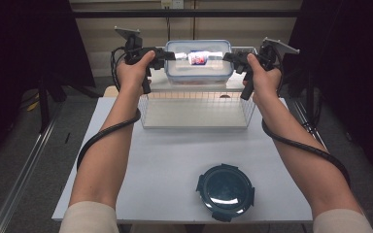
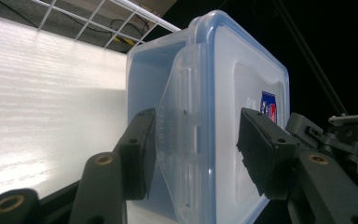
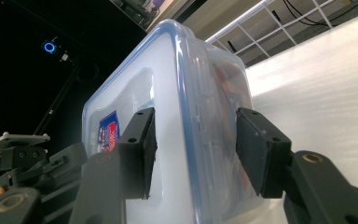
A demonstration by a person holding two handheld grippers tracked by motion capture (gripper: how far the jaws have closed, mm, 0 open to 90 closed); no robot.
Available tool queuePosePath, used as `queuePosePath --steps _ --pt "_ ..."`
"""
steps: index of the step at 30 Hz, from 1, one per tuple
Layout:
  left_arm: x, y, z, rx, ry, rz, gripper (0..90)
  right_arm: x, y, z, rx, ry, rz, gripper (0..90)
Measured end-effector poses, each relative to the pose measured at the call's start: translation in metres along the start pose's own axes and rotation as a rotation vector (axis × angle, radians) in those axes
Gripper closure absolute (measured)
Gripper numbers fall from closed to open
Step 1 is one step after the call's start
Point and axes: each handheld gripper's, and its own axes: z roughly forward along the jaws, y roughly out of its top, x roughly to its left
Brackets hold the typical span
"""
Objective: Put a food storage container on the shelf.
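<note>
A clear rectangular container with a blue-rimmed lid and a red-and-blue label hangs over the far part of a wire basket, carried between my two grippers. My left gripper is shut on its left end. In the left gripper view the jaws clamp the container over its side latch, one pad on the lid and one on the base. My right gripper grips the opposite end. In the right gripper view the jaws pinch the container the same way.
The wire basket has a white-lined floor and stands at the far end of the white table. A round dark teal lidded container sits near the front edge. Dark curtains flank the table. Basket wires show behind the held container.
</note>
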Motion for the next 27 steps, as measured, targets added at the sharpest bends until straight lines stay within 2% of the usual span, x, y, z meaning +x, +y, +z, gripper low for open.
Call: queuePosePath --steps 7,10,12,14,16,18,20,23,27 --pt "0.008 0.003 0.008 -0.018 -0.003 -0.025 45.5 -0.007 0.004 0.009 0.003 0.011 0.043 49.2" --pt "0.011 0.004 0.010 -0.028 -0.001 -0.033 44.8 -0.010 0.005 0.012 0.000 0.010 0.045 48.5" --pt "0.012 0.004 0.012 -0.033 0.005 -0.022 44.0 -0.011 0.006 0.014 0.004 0.007 0.043 48.0" --pt "0.012 0.003 0.012 -0.035 0.031 0.002 43.2 -0.013 0.006 0.016 0.003 -0.002 0.045 48.6" --pt "0.013 0.002 0.012 -0.044 0.024 -0.006 43.6 -0.014 0.006 0.017 -0.007 -0.001 0.048 48.3" --pt "0.012 0.002 0.011 -0.051 0.020 0.002 41.7 -0.015 0.006 0.018 -0.011 0.002 0.023 46.2" --pt "0.010 0.001 0.010 -0.054 0.021 0.021 39.1 -0.014 0.005 0.016 -0.027 0.018 0.030 43.7" --pt "0.006 -0.002 0.008 -0.061 0.024 0.046 34.5 -0.013 0.003 0.012 -0.040 0.016 0.003 40.6" --pt "0.005 -0.007 0.002 -0.067 0.039 0.067 33.4 -0.012 -0.001 0.006 -0.038 0.025 -0.015 38.6"
